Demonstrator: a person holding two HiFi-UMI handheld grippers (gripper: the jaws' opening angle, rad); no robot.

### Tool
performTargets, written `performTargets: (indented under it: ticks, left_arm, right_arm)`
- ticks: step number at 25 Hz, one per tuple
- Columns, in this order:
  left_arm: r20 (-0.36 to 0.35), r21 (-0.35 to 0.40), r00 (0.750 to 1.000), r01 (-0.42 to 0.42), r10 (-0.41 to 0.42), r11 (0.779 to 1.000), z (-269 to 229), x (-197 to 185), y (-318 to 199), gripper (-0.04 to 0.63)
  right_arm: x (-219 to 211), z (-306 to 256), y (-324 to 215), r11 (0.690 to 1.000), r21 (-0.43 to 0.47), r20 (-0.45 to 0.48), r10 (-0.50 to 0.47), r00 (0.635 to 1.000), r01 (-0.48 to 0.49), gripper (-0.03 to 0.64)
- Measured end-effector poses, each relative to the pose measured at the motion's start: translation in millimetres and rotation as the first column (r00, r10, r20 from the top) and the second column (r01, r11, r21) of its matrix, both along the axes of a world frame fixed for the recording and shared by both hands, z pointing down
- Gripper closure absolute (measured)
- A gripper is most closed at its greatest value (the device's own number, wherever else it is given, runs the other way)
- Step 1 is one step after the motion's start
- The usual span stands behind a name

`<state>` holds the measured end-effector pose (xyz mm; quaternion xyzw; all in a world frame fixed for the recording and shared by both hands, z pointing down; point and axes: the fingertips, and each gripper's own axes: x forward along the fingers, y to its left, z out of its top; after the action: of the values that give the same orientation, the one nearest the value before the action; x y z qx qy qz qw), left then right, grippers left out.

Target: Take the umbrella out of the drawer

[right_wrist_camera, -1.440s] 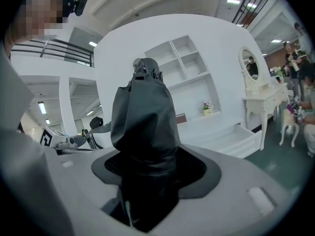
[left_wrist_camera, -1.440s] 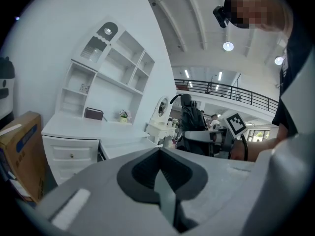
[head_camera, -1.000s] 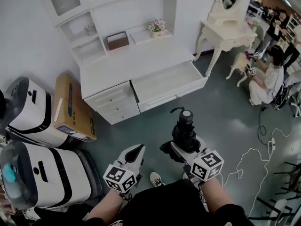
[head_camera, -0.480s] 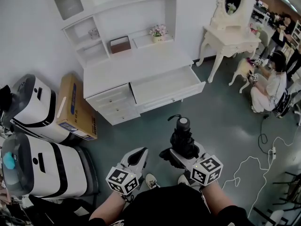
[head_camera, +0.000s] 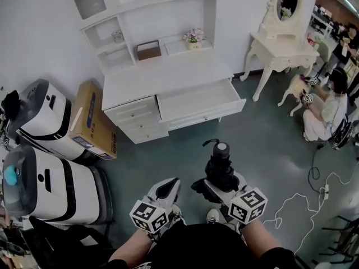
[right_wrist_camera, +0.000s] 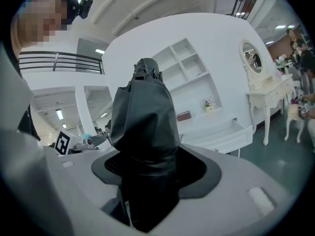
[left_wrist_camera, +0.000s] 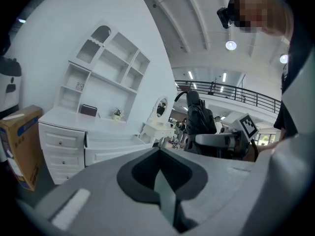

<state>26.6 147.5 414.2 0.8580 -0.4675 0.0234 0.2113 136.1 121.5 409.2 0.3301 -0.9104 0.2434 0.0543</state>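
Observation:
A folded black umbrella (head_camera: pixel 220 164) with a round handle end and a wrist loop stands upright in my right gripper (head_camera: pixel 216 185), which is shut on it. In the right gripper view the umbrella (right_wrist_camera: pixel 143 132) fills the space between the jaws. My left gripper (head_camera: pixel 166 189) is held low beside it, shut with nothing in it; its jaws (left_wrist_camera: pixel 160 181) meet edge to edge. The white desk (head_camera: pixel 168 74) stands ahead by the wall, and its wide drawer (head_camera: pixel 199 102) is pulled out and looks bare inside.
A cardboard box (head_camera: pixel 92 122) leans left of the desk, with two white machines (head_camera: pixel 42 167) beside it. A white dressing table (head_camera: pixel 283 43) stands at the right, and a seated person (head_camera: pixel 325 108) is beyond it. A white cable (head_camera: pixel 305 192) trails on the floor.
The view has shifted a little, so the desk and drawer sit slightly farther away and to the right. Both grippers keep their grip and place relative to my body.

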Motion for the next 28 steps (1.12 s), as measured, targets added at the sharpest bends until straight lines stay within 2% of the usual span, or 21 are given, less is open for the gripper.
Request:
performTargets:
  ticks: [9,28]
  left_arm:
    - [0.008,0.015,1.000,0.025,-0.025,1.000,-5,23,-6,0.595]
    - [0.015,0.016,1.000,0.009,-0.009,1.000,-7,20,-13,0.595]
  right_arm:
    - [23,0,-12,1.000,0.015,-0.004,-0.007,1.000,0.007,0.310]
    - [19,-3,-20,1.000,0.024,-0.008,0.003,1.000,-0.003,0.310]
